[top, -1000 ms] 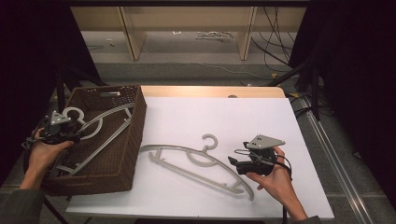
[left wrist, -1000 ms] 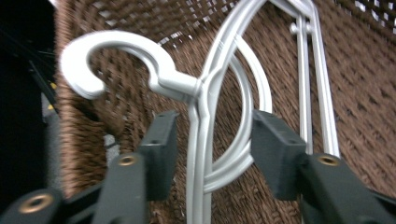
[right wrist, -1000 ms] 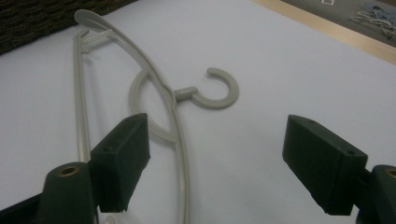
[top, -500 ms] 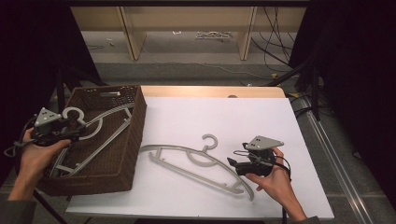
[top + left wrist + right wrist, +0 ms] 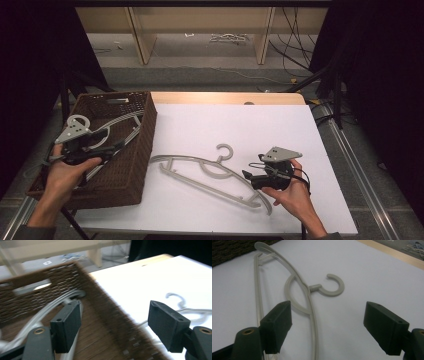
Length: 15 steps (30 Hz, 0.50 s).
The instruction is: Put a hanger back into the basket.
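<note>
A pale grey plastic clothes hanger (image 5: 294,290) with a curled hook lies flat on the white counter (image 5: 310,135), just ahead of the right tool (image 5: 329,330), whose jaws are spread wide, empty.

The hanger (image 5: 210,172) on the table is pale grey, hook and bar alike; the table's cover (image 5: 240,130) is plain white, with a light wood edge showing at the far side; the basket (image 5: 132,165) at the left is dark brown wicker, tightly woven; the hangers inside it (image 5: 112,127) are the same pale grey; the left gripper (image 5: 115,325) has black jaws with brass-coloured eyelets; the right gripper (image 5: 328,326) is black-jawed too, with a grey plate on top.
</note>
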Each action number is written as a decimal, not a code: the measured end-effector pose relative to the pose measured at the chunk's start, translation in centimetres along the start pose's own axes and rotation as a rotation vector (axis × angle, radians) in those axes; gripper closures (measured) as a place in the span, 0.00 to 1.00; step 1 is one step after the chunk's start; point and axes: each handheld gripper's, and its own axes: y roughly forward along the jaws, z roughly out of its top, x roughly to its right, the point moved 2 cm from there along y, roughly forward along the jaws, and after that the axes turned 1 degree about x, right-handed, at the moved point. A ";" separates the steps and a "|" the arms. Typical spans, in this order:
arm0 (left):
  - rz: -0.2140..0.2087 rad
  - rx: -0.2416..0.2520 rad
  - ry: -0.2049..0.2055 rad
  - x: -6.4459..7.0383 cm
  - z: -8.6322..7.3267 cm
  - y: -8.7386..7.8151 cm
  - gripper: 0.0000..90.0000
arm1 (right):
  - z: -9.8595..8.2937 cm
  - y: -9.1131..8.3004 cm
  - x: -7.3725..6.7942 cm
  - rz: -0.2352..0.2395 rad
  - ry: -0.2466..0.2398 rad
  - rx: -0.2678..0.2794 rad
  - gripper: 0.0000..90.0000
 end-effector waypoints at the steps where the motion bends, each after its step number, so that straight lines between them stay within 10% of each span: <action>1: 0.000 0.000 0.000 0.0 0.0 0.0 0.29 | 0.0 0.0 0.0 0.000 0.000 0.000 0.26; 15: -0.219 0.049 0.015 7.6 0.0 3.0 0.25 | -0.1 0.1 -0.1 0.007 -0.002 -0.003 0.26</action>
